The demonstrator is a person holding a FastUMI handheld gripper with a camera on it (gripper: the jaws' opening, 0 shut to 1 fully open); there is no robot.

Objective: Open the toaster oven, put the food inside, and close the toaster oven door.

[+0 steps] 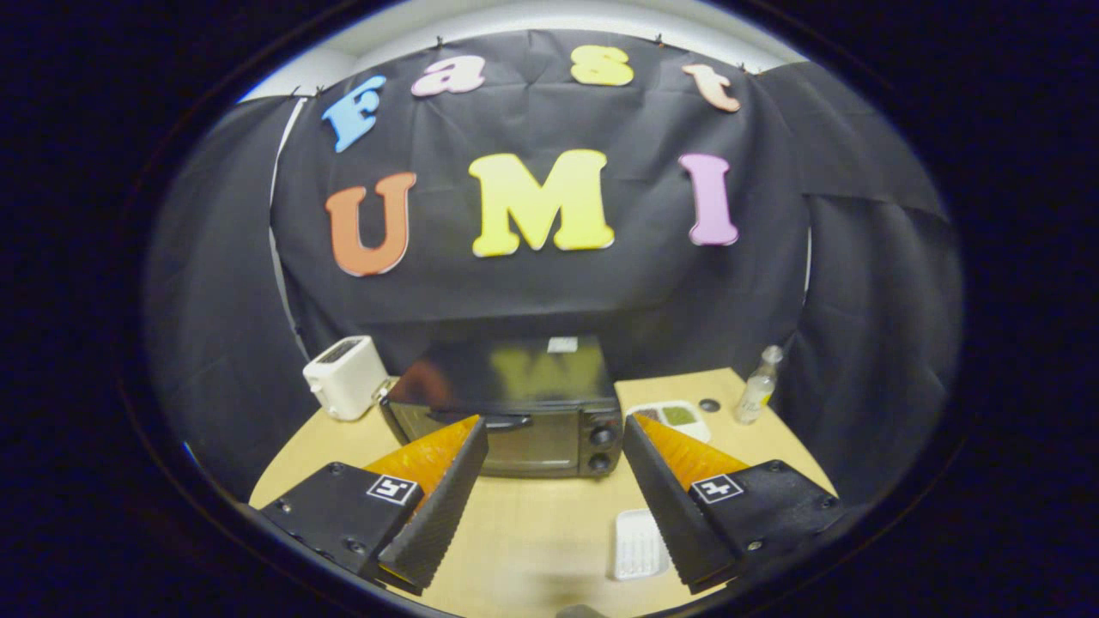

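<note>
A black toaster oven [515,412] stands on the wooden table [532,524], door closed, its handle [489,421] across the top of the glass and two knobs [601,446] at its right. My gripper [555,429] hovers in front of it, open, the fingers spread wide with nothing between them. The oven sits just beyond the fingertips. A white plate with green and brown food [674,417] lies to the right of the oven, behind the right finger.
A white pop-up toaster [345,376] stands left of the oven. A clear bottle [757,386] and a small dark cap [709,404] are at the back right. A white ridged tray [640,544] lies on the table near the right finger.
</note>
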